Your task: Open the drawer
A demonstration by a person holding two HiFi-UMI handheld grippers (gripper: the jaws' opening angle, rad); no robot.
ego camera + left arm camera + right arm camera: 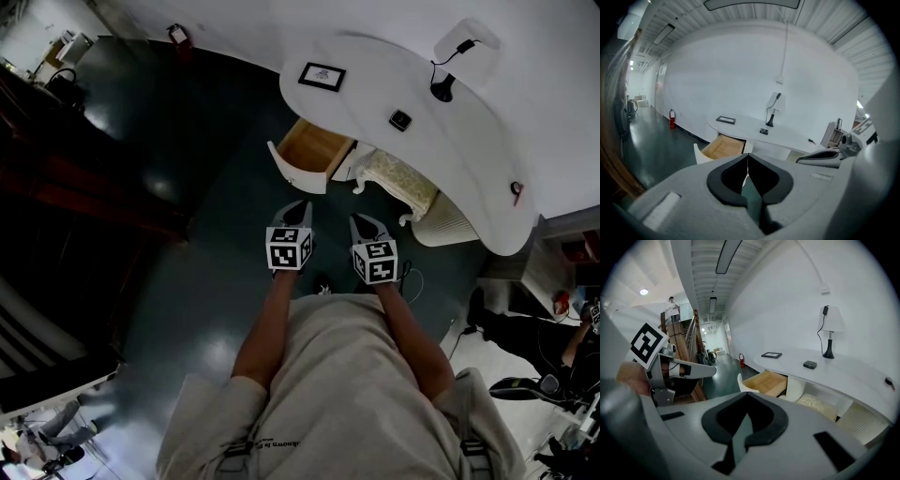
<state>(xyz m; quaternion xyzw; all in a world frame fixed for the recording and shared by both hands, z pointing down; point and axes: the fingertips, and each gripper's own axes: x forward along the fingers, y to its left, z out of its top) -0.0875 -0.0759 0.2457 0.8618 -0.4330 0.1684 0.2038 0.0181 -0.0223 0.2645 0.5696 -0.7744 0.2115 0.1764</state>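
The drawer (312, 150) of the white curved desk (450, 141) stands pulled out, its pale wooden inside bare and its white front (292, 174) towards me. It also shows ahead in the left gripper view as the drawer (723, 146) and in the right gripper view as the drawer (765, 382). My left gripper (300, 210) hangs a short way in front of the drawer, apart from it, jaws shut on nothing. Beside it my right gripper (362, 225) is also shut and empty. Left gripper (748, 157) and right gripper (746, 397) tips meet in their own views.
On the desk are a framed picture (322, 76), a small black box (400, 120) and a lamp (442, 89). A cushioned stool (401, 181) sits under the desk right of the drawer. A fire extinguisher (672, 118) stands by the wall; wooden stairs (682, 345) rise at left.
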